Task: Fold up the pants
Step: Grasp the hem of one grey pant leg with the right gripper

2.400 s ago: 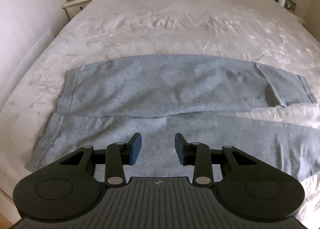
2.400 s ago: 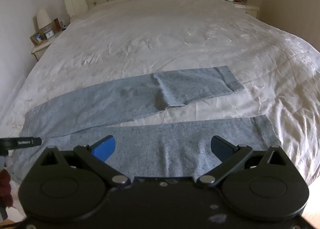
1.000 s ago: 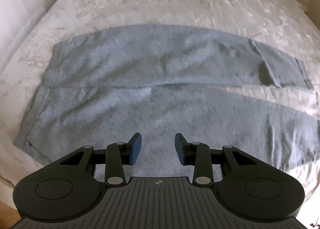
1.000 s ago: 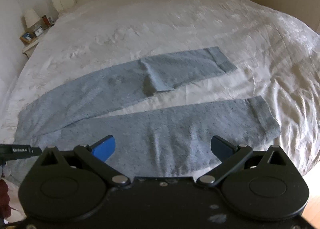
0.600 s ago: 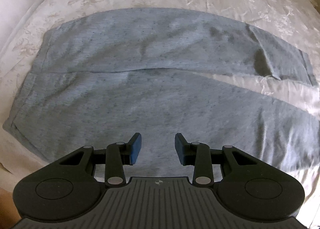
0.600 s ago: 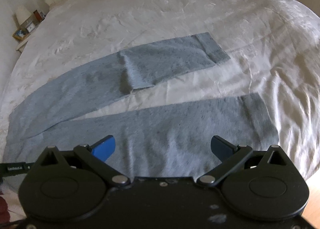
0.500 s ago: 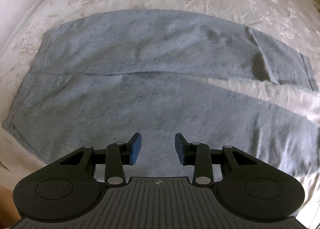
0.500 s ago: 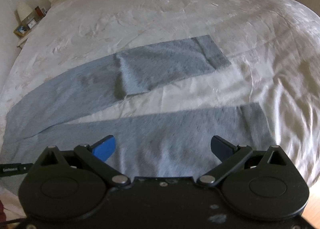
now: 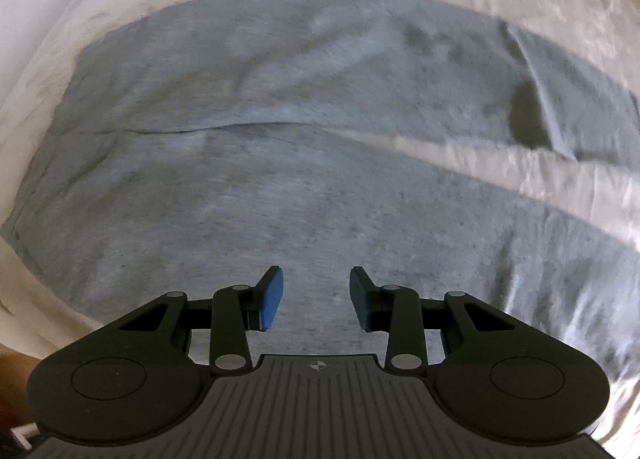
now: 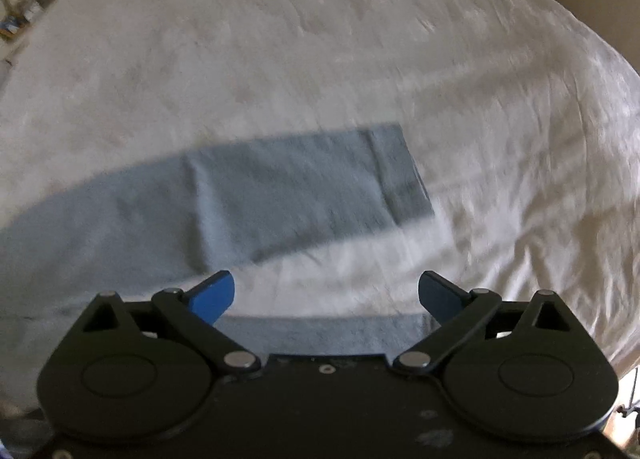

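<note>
Grey sweatpants lie flat on the white bed, waistband to the left, both legs running right. The far leg's end is folded back over itself. My left gripper hangs over the near leg close to the crotch, pointing down, jaws partly apart with nothing between them. My right gripper hovers wide open over the strip of sheet between the two legs, near the far leg's cuff. A band of the near leg shows just under its fingers. Both views are blurred.
The white quilted bedspread stretches far behind the pants. The bed's near edge falls away at lower left. A nightstand with small items sits at the far left corner.
Both grippers moved forward over the bed and tipped downward, so the pants fill more of each view. The right gripper passed over the near leg toward the far one. Jaw openings look unchanged.
</note>
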Motion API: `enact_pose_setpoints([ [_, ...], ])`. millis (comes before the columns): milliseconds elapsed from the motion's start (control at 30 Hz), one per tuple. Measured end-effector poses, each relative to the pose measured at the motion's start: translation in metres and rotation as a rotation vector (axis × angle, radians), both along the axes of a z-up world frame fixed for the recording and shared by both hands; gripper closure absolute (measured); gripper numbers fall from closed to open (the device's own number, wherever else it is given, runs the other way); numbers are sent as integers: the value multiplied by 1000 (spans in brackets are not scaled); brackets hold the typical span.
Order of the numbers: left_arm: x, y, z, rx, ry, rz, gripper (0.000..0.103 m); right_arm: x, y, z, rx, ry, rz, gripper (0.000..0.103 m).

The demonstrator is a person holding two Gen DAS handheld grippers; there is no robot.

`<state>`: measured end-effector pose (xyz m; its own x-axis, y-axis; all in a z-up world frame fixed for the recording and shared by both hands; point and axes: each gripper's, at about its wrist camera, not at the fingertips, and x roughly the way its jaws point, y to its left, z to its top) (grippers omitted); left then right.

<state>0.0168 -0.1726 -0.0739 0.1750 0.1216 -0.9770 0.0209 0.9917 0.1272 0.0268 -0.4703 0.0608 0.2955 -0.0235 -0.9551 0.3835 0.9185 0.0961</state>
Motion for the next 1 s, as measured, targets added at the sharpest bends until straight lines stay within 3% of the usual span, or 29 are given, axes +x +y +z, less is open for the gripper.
enact_pose_setpoints([
  [300, -8, -66, -12, -18, -1, -137, 68, 7, 9, 206, 110, -315, 119, 0],
  [433, -25, -87, -8, -31, -18, -251, 68, -4, 22, 262, 119, -386, 180, 0],
  [600, -39, -92, -15, -11, 12, -286, 68, -10, 26, 285, 164, -401, 212, 0],
  [900, -46, -70, -27, 3, 59, -208, 68, 0, 12, 285, 333, -390, 167, 0],
  [1000, -48, -63, -19, 1, 40, -211, 68, 15, 10, 284, 339, -410, 134, 0],
])
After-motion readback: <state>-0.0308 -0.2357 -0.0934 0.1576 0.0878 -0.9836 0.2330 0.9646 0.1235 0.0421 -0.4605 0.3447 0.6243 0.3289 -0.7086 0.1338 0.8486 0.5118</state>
